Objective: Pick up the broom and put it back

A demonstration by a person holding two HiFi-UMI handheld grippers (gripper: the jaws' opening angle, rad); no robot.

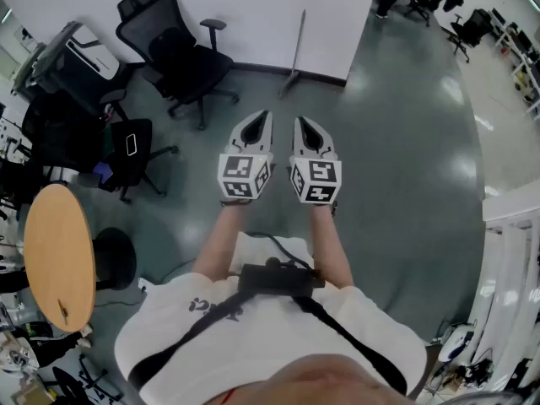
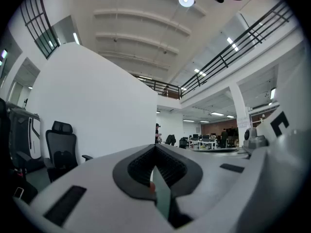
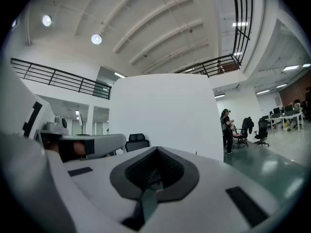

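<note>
A thin grey pole [image 1: 297,51], probably the broom's handle, leans upright against the white partition wall [image 1: 253,11], its foot on the floor; no brush head shows. Both grippers are held level and side by side in front of the person, well short of the pole. My left gripper [image 1: 262,117] is shut with nothing between its jaws, its tips meeting in the left gripper view [image 2: 155,147]. My right gripper [image 1: 303,122] is shut and empty as well, tips together in the right gripper view [image 3: 156,149]. Neither touches anything.
A black office chair [image 1: 177,53] stands left of the pole, and a second chair [image 1: 126,152] with a phone on it is nearer. A round wooden table [image 1: 57,256] is at the left. Grey-green floor [image 1: 405,167] stretches right. People stand by distant desks [image 3: 227,130].
</note>
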